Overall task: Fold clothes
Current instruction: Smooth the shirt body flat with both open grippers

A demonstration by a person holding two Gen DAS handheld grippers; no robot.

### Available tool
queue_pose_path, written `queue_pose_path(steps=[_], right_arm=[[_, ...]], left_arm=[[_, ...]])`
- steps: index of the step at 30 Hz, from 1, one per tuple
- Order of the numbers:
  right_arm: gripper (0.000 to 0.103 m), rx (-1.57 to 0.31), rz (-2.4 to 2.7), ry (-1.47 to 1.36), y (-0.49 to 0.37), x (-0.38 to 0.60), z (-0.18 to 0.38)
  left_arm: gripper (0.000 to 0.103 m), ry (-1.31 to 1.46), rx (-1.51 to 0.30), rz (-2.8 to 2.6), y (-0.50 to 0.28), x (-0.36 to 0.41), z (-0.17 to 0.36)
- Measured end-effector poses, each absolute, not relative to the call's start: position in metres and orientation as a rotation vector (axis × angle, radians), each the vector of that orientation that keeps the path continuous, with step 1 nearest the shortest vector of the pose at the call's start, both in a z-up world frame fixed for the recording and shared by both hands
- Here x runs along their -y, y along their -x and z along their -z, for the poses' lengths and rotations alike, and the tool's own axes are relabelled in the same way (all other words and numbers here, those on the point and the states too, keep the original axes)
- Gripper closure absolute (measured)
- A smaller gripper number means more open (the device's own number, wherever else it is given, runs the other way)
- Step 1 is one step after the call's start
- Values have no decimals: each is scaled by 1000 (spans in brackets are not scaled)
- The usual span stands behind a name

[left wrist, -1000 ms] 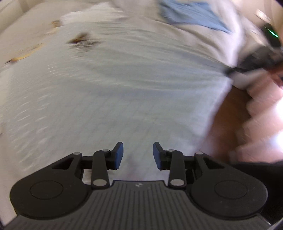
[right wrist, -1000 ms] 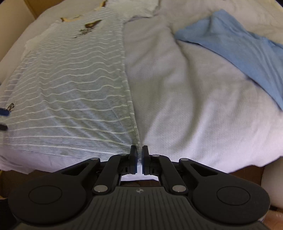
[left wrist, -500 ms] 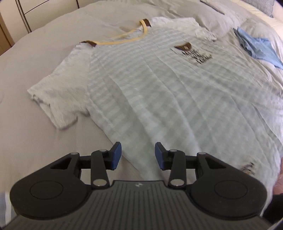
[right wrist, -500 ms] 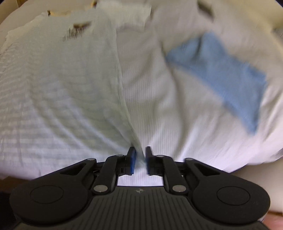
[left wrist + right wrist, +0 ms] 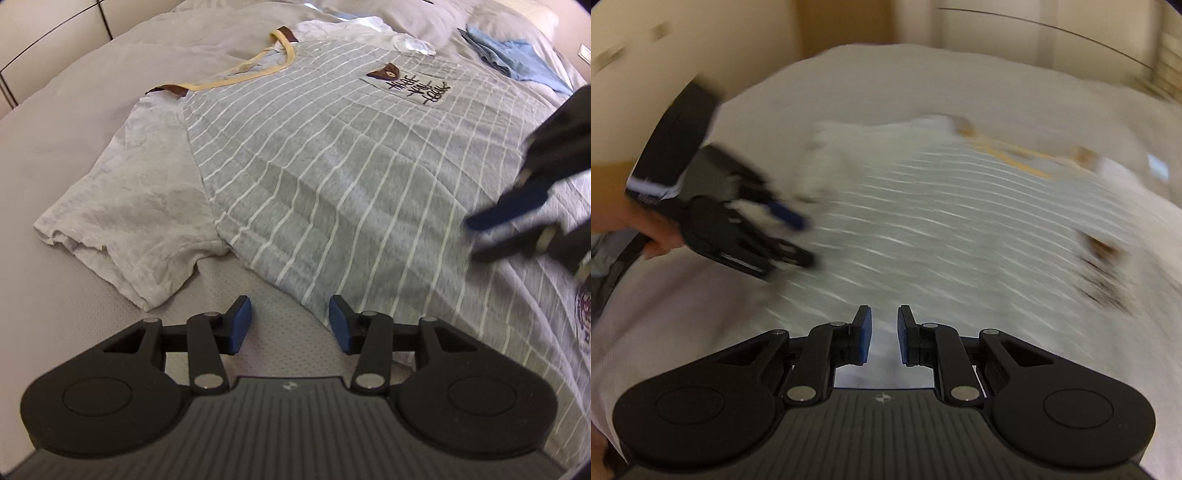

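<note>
The left gripper (image 5: 290,325) hangs low over the bed, its 2 blue-padded jaws opening, with nothing pinched — only bare sheet (image 5: 258,325) shows in the gap. That sheet is a pale grey knit with a fine dotted weave, soft and slightly rumpled. The edge of the striped T-shirt (image 5: 332,177) lies right at the right-hand jaw's pad.

The T-shirt lies face up, spread flat just ahead of these jaws. Its body is a heathered grey jersey crossed by thin white stripes; the short sleeve (image 5: 122,206), ahead and to the left of the jaws, is plain off-white and creased, its hem slightly frayed. Farther on, the neckline is trimmed with a yellow band (image 5: 255,74) ending in brown tabs, and a chest patch (image 5: 417,86) carries dark scrawled lettering under a small brown shape.

Far ahead to the right a crumpled blue garment (image 5: 517,59) rests on the bedding.

The right gripper (image 5: 884,338) shows blurred above the shirt's right side in the left view; in its own smeared view its jaws stand a little apart with nothing between the pads — the striped fabric lies below them.
</note>
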State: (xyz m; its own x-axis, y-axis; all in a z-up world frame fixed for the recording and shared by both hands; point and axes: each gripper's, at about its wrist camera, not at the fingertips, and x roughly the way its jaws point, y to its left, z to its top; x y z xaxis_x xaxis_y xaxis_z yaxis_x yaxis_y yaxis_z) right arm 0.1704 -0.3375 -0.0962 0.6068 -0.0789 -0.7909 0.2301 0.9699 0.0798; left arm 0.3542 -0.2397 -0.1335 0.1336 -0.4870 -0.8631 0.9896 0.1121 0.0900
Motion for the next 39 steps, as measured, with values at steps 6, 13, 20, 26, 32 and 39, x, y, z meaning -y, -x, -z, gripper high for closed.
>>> queue_pose_path(steps=[6, 13, 20, 26, 32, 39], right_arm=[[88, -1110, 123, -108, -145, 332, 135], [83, -1239, 253, -101, -50, 313, 115], [85, -1035, 45, -72, -113, 238, 101], [88, -1177, 27, -87, -91, 229, 140], [86, -1247, 102, -91, -20, 238, 127], [87, -1022, 28, -42, -77, 210, 103]], left_arm=[[60, -802, -783, 1275, -357, 238, 135], [68, -790, -734, 1329, -334, 216, 109], [67, -938, -701, 1471, -282, 198, 127], [65, -938, -706, 1416, -281, 192, 131], [68, -951, -718, 1418, -252, 175, 117], [68, -1020, -691, 1434, -206, 147, 124]])
